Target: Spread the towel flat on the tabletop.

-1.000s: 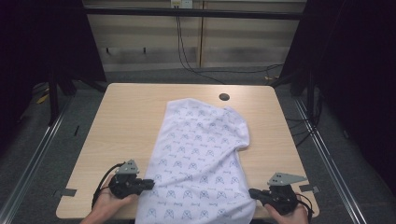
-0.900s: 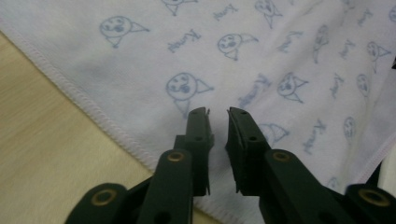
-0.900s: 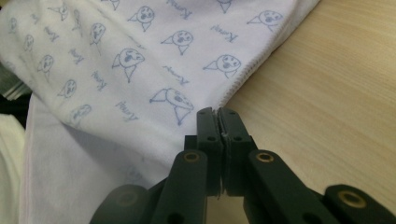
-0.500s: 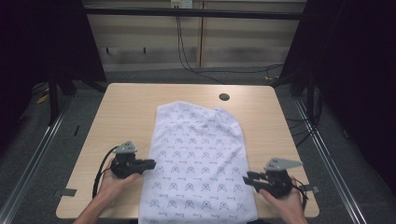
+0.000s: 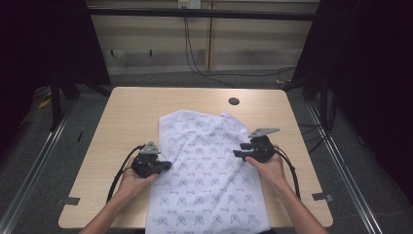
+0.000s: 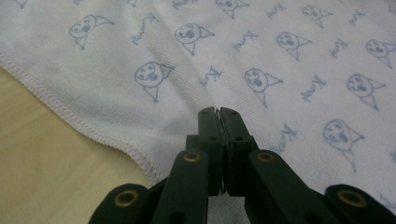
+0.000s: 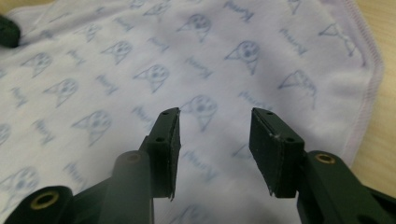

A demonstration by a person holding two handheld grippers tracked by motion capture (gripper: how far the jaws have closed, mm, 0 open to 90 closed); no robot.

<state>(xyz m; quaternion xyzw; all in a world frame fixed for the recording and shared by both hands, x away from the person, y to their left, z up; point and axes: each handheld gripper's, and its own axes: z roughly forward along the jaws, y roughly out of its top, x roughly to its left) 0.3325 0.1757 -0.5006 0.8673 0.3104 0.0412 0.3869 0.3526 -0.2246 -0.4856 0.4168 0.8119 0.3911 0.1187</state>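
Observation:
A white cloth [image 5: 209,165] printed with small blue figures lies flat on the wooden table [image 5: 136,112], its near end hanging over the front edge. My left gripper [image 5: 168,165] rests at the cloth's left hem. In the left gripper view its jaws [image 6: 218,112] are pressed together just above the cloth [image 6: 280,56], with no fabric visible between them. My right gripper [image 5: 236,153] sits on the cloth's right side. In the right gripper view [image 7: 215,116] it is open, and the cloth [image 7: 140,51] lies beneath the gap.
A round dark hole [image 5: 234,101] sits in the tabletop beyond the cloth. Bare wood [image 6: 42,154] shows left of the hem, and more bare wood [image 7: 380,28] lies past the right hem. Cables trail from both grippers toward the person.
Both grippers have moved forward from the table's near edge along the cloth's sides. The cloth's far part has flattened and its near end has slid over the front edge.

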